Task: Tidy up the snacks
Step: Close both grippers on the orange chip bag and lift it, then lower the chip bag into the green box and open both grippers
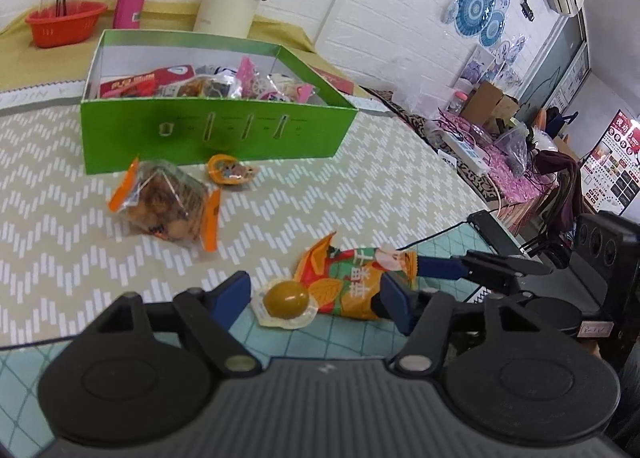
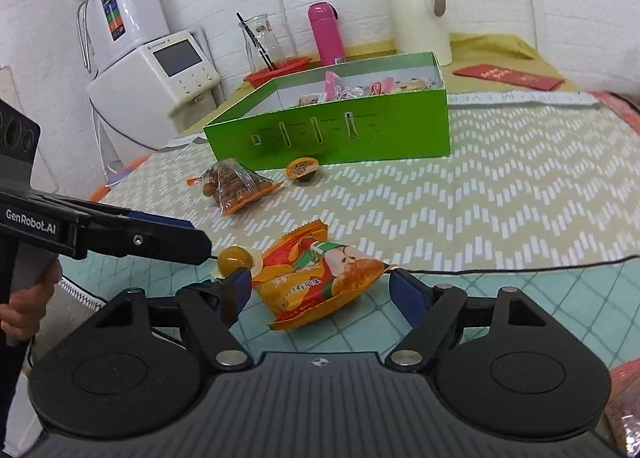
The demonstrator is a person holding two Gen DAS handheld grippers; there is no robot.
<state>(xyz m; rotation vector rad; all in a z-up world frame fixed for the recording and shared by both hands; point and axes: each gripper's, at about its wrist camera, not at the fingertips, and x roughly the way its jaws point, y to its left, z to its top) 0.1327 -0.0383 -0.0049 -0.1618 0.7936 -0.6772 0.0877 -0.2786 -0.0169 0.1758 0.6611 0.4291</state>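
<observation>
Orange snack packet (image 2: 320, 278) lies flat on the worktop (image 2: 500, 210), long axis running across between the right gripper (image 2: 320, 294) fingers, which stand released either side. Left gripper (image 1: 312, 298), released, straddles the jelly cup (image 1: 286, 298) beside it. Green box (image 2: 332, 130) well beyond.

your left gripper (image 1: 316, 304) stands open around the round yellow-brown jelly cup (image 1: 286, 300), pads clear of it. the orange snack packet (image 1: 352, 284) lies touching the cup, with the right gripper (image 1: 394, 272) reaching onto it. beyond sits the green box (image 1: 216, 134).
</observation>
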